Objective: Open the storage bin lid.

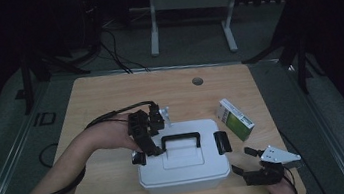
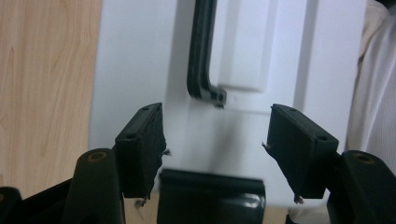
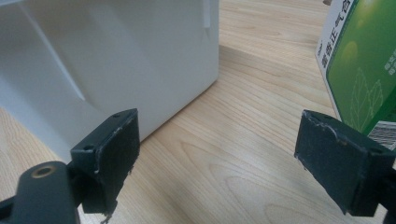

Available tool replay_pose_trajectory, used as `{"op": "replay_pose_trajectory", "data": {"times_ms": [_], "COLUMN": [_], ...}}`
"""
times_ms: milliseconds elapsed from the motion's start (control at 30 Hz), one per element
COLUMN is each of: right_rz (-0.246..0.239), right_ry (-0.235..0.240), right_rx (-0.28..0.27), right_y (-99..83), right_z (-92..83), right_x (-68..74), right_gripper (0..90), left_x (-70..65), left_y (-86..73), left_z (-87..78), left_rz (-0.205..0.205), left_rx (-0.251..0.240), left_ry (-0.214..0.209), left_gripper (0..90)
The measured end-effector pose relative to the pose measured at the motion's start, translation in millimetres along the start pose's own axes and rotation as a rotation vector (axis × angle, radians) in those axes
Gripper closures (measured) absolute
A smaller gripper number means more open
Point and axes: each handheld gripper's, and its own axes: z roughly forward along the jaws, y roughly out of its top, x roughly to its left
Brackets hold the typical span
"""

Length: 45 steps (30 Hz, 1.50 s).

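Both grippers stand released: the left gripper (image 1: 146, 141) over the white box's (image 1: 185, 173) left latch (image 2: 210, 196), the right gripper (image 1: 247, 161) near the tabletop's (image 1: 110, 100) front right corner.

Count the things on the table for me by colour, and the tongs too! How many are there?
White box with a black handle: 1
Green and white carton: 1
Black tongs, left tongs and right tongs: 2
Total: 4
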Motion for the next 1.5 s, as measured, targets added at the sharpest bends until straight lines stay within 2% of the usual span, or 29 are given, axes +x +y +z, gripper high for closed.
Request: {"op": "replay_pose_trajectory", "data": {"times_ms": [367,800,933,1167,1267,1333,1500], "right_rz": [0.0,0.001,-0.002,-0.001,-0.001,0.001,-0.002], "right_ry": [0.007,0.009,0.008,0.009,0.01,0.011,0.012], "right_rx": [-0.003,-0.005,-0.005,-0.007,-0.008,-0.01,-0.01], "right_y": [-0.2,-0.3,-0.3,-0.4,-0.5,-0.5,-0.5], "right_z": [0.0,0.0,0.2,-0.5,-0.6,-0.7,-0.7], "right_x": [-0.1,-0.1,0.2,-0.2,-0.3,-0.3,-0.1], "right_gripper": [13.6,13.6,13.6,13.6,13.7,13.6,13.6], "left_x": [7.7,8.8,8.7,9.2,7.0,6.1,5.6], "left_y": [24.3,45.5,50.6,60.1,63.6,65.5,66.1], "left_z": [6.0,15.3,16.6,21.4,23.3,24.7,28.1], "left_rz": [0.031,0.066,0.09,0.119,0.142,0.154,0.147], "left_rx": [0.022,0.053,0.041,0.069,0.08,0.1,0.117], "left_ry": [-0.005,-0.016,-0.026,-0.049,-0.071,-0.076,-0.079], "left_gripper": [40.0,43.8,52.3,59.3,70.1,73.6,79.5]}}
